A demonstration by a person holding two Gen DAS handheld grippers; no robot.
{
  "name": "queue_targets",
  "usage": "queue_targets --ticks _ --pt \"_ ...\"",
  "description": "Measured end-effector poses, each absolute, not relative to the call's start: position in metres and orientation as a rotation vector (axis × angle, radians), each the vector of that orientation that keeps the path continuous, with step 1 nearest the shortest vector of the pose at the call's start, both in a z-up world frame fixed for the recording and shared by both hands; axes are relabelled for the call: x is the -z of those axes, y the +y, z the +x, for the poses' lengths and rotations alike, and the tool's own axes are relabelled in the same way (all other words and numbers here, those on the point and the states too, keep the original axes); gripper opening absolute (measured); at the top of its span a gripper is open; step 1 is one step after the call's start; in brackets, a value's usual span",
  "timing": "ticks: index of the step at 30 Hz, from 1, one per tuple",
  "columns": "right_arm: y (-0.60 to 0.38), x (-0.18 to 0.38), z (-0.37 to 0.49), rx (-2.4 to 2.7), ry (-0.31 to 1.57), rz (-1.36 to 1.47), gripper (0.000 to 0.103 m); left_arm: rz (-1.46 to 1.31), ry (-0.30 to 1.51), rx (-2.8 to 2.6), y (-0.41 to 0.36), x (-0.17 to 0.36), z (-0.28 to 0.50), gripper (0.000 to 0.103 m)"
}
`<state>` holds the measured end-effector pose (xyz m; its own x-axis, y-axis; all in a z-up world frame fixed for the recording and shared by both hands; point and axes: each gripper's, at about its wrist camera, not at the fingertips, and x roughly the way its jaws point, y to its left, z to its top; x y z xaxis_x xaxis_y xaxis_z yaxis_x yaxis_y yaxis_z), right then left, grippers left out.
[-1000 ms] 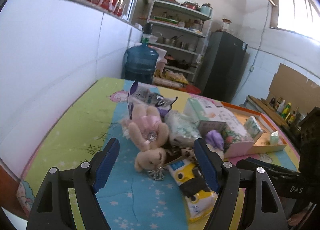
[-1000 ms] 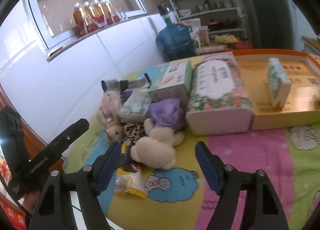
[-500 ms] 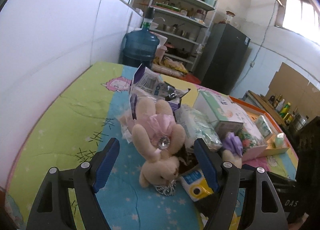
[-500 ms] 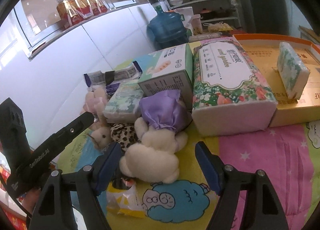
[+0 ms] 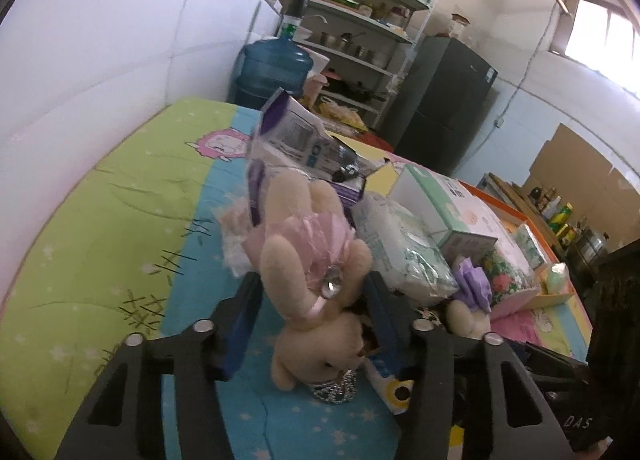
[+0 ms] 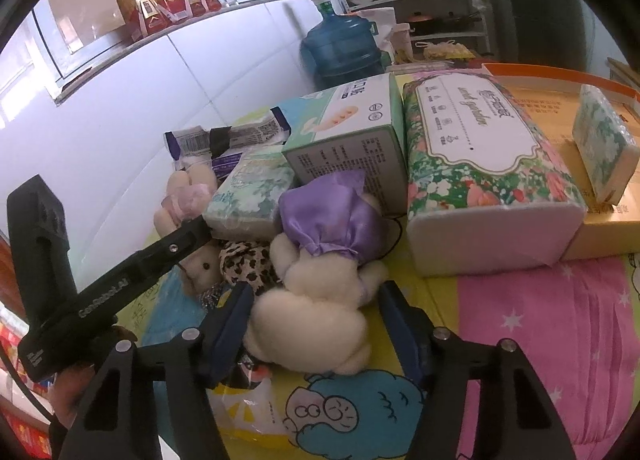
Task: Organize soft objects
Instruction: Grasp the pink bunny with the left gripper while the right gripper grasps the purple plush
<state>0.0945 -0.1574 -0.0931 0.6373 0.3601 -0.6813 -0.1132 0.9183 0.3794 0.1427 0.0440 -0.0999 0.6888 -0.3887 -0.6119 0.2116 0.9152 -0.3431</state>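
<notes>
Looking along the left claw [image 5: 312,312], I see its two blue fingers spread wide on either side of the pink-skirted rabbit [image 5: 316,268]. That toy lies on the bench [image 5: 100,211] with its long axis running straight away from the claw, from 6 o'clock to 12 o'clock: head and a silvery crown nearest, feet pointing off toward the purple packet [image 5: 296,143]. So the fingers cross the body at its waist, which is what a pinch wants. The right-hand finger sits tight beside the toy's arm; whether it touches, I cannot tell. A wrapped tissue pack [image 5: 404,256] crowds in at 2 o'clock, and a yellow packet [image 5: 394,384] lies under the claw at 5 o'clock.

From the right claw [image 6: 316,324], the fingers are likewise held wide, with the cream bear in the purple dress [image 6: 320,260] between them. Its head is nearest and its body runs off toward 12 o'clock, against the green box [image 6: 352,131]. The big flowered tissue pack [image 6: 480,163] stands just beside it at 2 o'clock, and the orange tray [image 6: 600,227] with a small tissue pack [image 6: 604,147] lies beyond at 3 o'clock. The other claw's black arm [image 6: 120,280] reaches in from 9 o'clock toward the rabbit. Each claw is nearer its own toy, I'd judge, and neither has closed.
</notes>
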Motion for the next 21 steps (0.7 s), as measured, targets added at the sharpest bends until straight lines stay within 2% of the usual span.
queue_targets --ticks 1,7,17,21 --pt "-0.158 0.093 0.094 -0.280 0.839 0.319 0.062 -0.253 0.742 0.346 0.043 0.101 0.142 0.044" --pt "-0.165 0.096 0.089 -0.315 0.834 0.351 0.058 -0.249 0.728 0.357 0.039 0.103 0.140 0.036" --pt "-0.173 0.091 0.079 -0.348 0.790 0.372 0.054 -0.264 0.672 0.365 0.047 0.097 0.124 0.027" --pt "-0.172 0.085 0.075 -0.356 0.768 0.362 0.053 -0.254 0.649 0.365 0.049 0.093 0.117 0.026"
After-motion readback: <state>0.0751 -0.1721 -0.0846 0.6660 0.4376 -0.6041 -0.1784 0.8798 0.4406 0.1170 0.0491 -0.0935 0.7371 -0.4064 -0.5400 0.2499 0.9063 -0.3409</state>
